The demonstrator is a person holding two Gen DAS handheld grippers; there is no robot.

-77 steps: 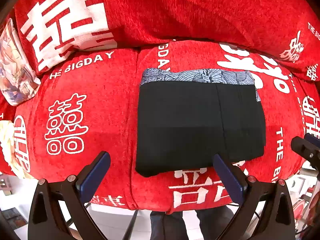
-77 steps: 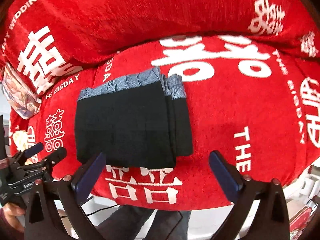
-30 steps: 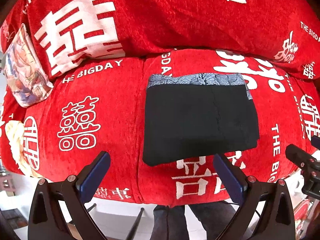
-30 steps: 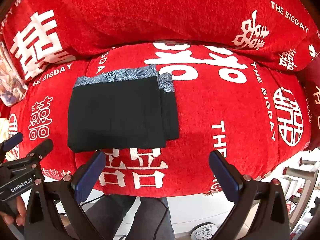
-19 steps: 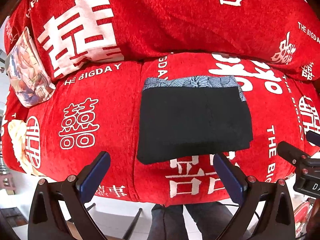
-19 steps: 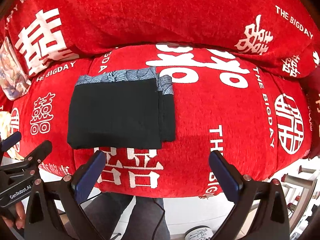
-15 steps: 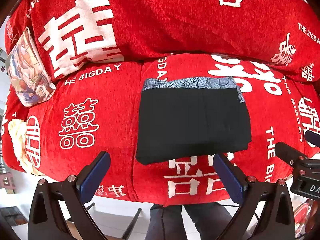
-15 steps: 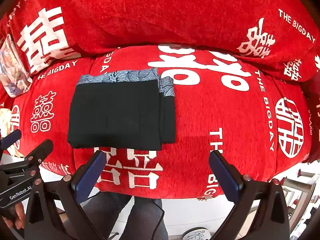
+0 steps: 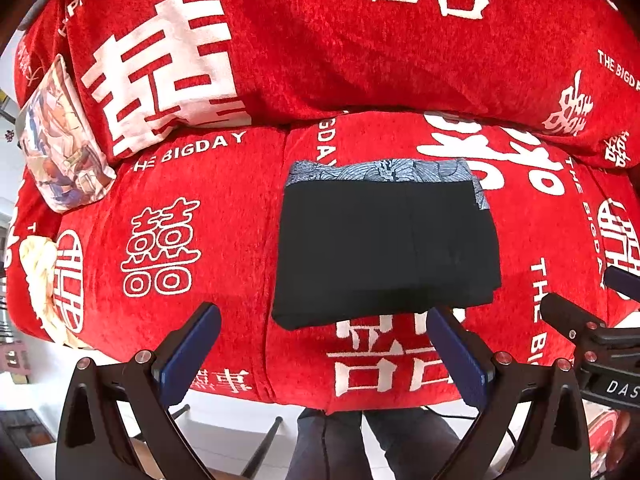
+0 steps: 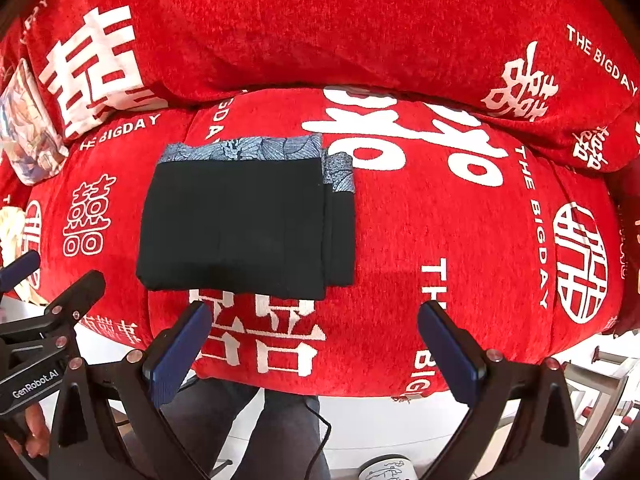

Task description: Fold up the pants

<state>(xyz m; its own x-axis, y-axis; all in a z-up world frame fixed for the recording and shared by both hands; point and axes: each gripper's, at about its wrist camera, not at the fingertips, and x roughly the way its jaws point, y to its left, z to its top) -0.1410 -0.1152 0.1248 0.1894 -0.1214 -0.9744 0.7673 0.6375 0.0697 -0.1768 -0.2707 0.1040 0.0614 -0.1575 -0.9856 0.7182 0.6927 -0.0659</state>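
My left claw (image 9: pixel 322 344) hovers level off the sofa's (image 9: pixel 168 184) front edge, fingers spread wide, nothing between them. The folded black pants (image 9: pixel 384 248) lie flat on the red seat cushion just beyond it, patterned grey waistband at the far side. My right claw (image 10: pixel 314 340) is likewise wide apart and empty, with the pants (image 10: pixel 244 232) ahead and toward its left finger.
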